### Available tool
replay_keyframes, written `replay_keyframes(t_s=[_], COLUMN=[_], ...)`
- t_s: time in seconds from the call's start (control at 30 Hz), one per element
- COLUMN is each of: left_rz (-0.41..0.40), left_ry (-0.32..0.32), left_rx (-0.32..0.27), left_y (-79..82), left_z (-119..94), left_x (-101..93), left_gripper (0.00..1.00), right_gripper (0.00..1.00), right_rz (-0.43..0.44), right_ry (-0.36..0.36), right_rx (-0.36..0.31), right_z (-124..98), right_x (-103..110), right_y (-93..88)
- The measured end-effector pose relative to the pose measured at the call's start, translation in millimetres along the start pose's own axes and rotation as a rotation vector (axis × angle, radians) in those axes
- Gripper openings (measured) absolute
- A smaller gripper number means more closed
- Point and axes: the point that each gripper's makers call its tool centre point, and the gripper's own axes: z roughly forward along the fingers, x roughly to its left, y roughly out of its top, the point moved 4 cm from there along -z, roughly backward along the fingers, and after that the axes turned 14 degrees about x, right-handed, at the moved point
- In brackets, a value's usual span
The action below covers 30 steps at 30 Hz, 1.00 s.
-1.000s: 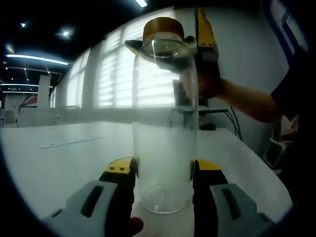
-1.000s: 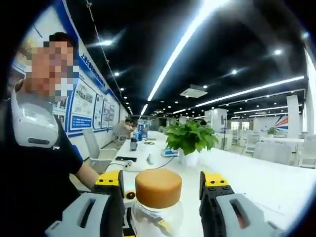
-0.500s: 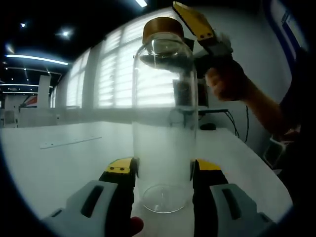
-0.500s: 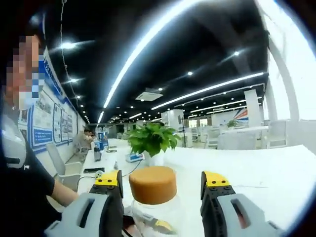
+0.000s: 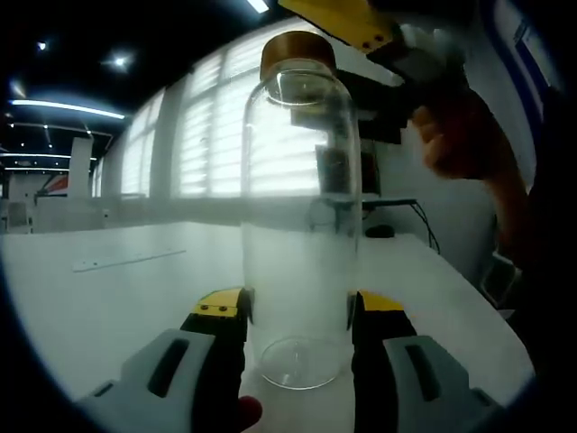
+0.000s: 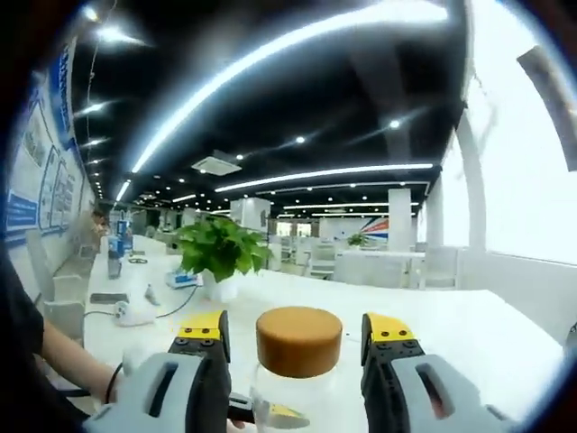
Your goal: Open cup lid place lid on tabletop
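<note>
A tall clear glass cup stands on the white table, topped by a brown cork-coloured lid. My left gripper is shut on the cup near its base, one yellow-tipped jaw on each side. In the right gripper view the lid sits between the jaws of my right gripper, which is open with a gap on both sides. In the left gripper view that right gripper hangs tilted beside and above the lid, held by a hand.
A potted green plant and small devices with cables stand on the long table behind the cup. A thin pale strip lies on the tabletop at the left. Bright blinds fill the far wall.
The right gripper has swung around the lid, rising and tilting to the upper right in the left gripper view. The left gripper and the cup have stayed put; the lid stays on.
</note>
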Motion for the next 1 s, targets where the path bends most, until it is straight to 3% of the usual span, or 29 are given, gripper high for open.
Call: replay_keyframes(t_s=[0.1,0.27,0.47,0.6,0.73,1.0], left_rz=[0.000,-0.001,-0.001,-0.002,-0.002,-0.003], left_ry=[0.000,0.000,-0.001,-0.002,-0.002,-0.003], left_rx=[0.000,0.000,0.000,0.001,0.000,0.001], left_y=[0.0,-0.1,0.0,0.2,0.4,0.4], left_z=[0,0,0,0,0,0], left_x=[0.0,0.1,0.0,-0.2,-0.2,-0.8], left_gripper=[0.36,0.36,0.36,0.36,0.36,0.36], right_gripper=[0.48,0.48,0.42,0.40,0.31,0.31], right_rz=[0.059,0.025,0.051,0.055,0.062,0.056], right_ry=[-0.064,-0.179,-0.171,-0.192,-0.199,-0.175], right_rx=[-0.009,-0.022,0.008,0.005,0.009,-0.016], right_z=[0,-5,0,0,1,-1], right_x=[-2,-4,7,4,2,0], right_y=[-2.0,1.6,-2.3,-3.8,-6.0,-7.6])
